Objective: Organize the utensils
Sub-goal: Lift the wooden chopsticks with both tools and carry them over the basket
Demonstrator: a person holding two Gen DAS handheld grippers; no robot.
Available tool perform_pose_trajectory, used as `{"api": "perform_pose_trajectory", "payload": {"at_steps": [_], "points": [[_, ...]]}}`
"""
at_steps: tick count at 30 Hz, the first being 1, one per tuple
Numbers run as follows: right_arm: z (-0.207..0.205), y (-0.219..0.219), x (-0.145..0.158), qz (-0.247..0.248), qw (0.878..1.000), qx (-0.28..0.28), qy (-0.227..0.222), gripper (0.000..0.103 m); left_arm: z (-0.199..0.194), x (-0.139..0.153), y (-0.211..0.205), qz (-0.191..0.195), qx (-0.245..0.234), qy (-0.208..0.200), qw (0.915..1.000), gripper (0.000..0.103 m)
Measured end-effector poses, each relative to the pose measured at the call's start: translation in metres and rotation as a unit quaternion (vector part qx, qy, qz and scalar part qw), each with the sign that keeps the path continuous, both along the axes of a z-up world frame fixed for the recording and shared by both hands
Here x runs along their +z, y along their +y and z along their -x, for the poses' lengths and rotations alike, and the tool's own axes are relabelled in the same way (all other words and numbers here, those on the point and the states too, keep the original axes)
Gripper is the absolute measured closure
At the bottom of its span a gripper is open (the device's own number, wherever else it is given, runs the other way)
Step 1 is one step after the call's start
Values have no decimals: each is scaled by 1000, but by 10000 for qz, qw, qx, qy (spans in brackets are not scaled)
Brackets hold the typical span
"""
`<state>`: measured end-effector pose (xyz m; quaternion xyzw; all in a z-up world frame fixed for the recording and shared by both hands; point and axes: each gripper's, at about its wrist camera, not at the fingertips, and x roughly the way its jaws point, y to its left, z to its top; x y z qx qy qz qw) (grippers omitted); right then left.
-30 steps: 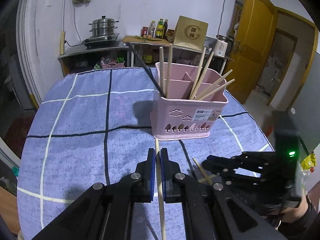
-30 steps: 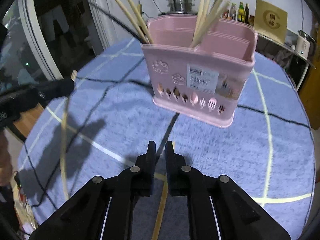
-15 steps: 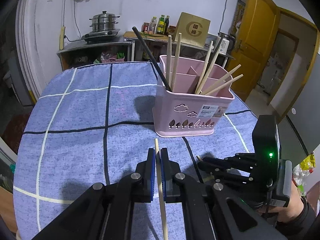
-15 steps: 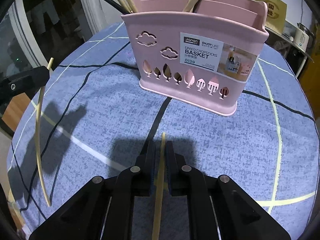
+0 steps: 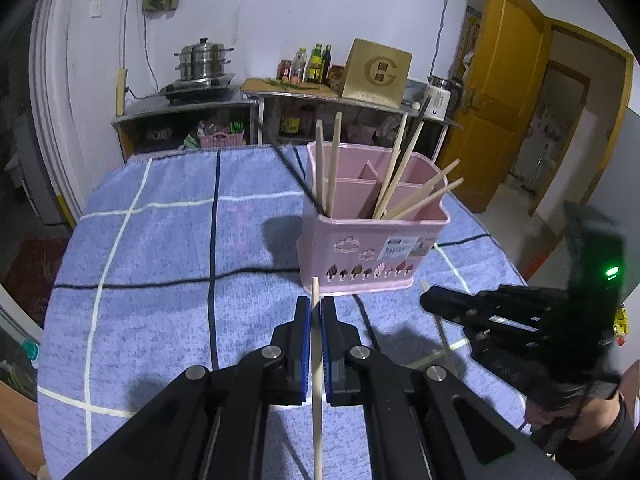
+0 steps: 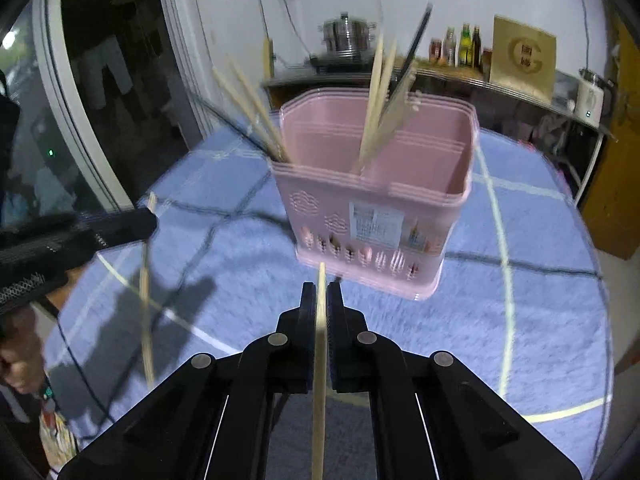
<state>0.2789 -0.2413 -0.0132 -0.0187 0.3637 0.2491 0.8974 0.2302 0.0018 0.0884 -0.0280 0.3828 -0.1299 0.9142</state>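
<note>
Both the left gripper (image 5: 315, 312) and right gripper (image 6: 321, 300) are clamped on a chopstick each, so next up is dropping them tip-down into the basket (image 5: 374, 240).

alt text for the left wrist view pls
The left tongs are shut on a wooden chopstick above a blue checked tablecloth. Ahead stands a pink divided basket holding more chopsticks, and the right tongs, at right, hold another.

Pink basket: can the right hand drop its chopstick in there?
Probably yes. The right gripper holds a chopstick, and nothing stands between it and the open-topped pink basket just ahead.
</note>
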Motion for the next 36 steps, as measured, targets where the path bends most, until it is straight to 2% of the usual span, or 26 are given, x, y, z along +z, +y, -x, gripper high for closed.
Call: {"api": "perform_pose_trajectory", "payload": {"at_steps": [6, 10, 18, 36], "points": [[19, -10, 45, -281, 9981, -79, -545, 98, 9, 31, -3, 41, -61, -332, 9994, 98], [31, -15, 57, -385, 9964, -108, -749, 98, 15, 45, -4, 88, -91, -487, 9987, 98], [45, -18, 53, -376, 9962, -120, -772, 98, 22, 46, -11, 71, -179, -486, 9986, 99], [55, -22, 68, -371, 9941, -59, -1013, 99, 27, 56, -18, 110, -403, -565, 9975, 99]]}}
